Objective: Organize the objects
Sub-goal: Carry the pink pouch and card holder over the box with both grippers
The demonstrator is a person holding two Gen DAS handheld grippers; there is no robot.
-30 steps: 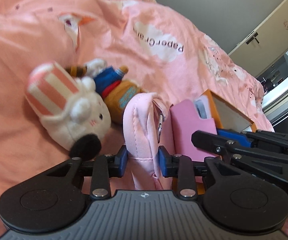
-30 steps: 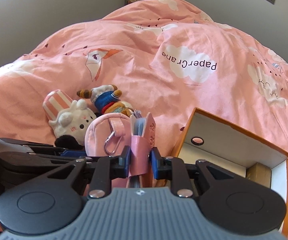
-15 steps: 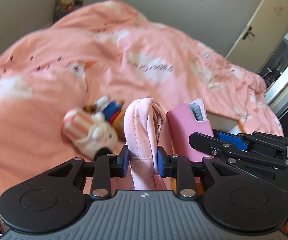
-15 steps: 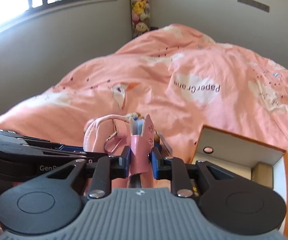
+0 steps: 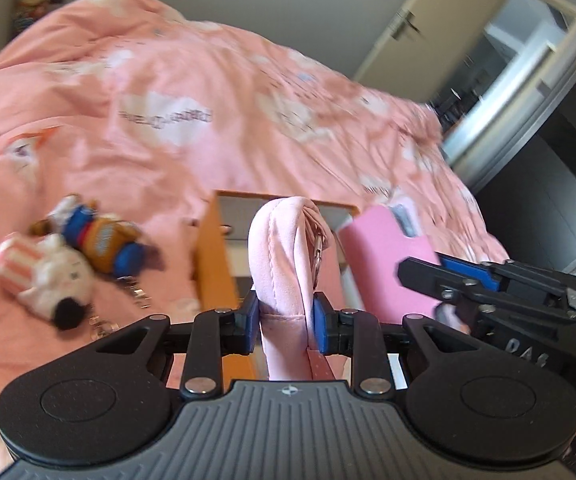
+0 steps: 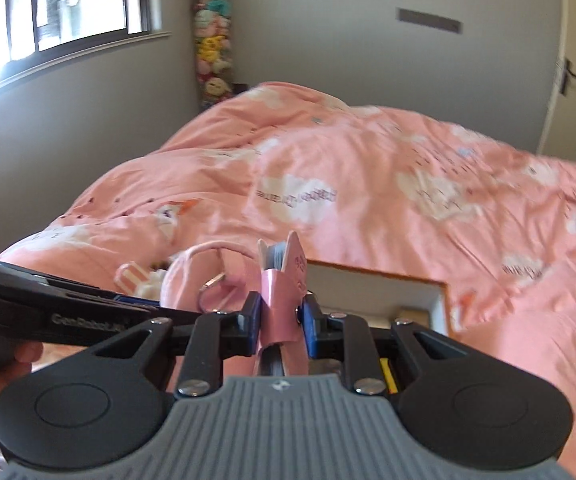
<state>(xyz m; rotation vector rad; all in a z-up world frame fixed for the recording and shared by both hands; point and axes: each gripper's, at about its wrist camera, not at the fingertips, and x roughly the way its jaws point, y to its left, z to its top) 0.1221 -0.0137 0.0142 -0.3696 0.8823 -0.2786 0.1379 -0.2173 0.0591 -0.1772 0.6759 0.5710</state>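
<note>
We hold a soft pink pouch (image 5: 284, 264) tight in our left gripper (image 5: 286, 316), and our right gripper (image 6: 278, 312) pinches a pink card holder (image 6: 284, 284) that stands up tall. The open box (image 5: 214, 264) sits on the pink blanket (image 5: 208, 100), just below and ahead of both. The card holder looks nearer the box's open middle.
</note>
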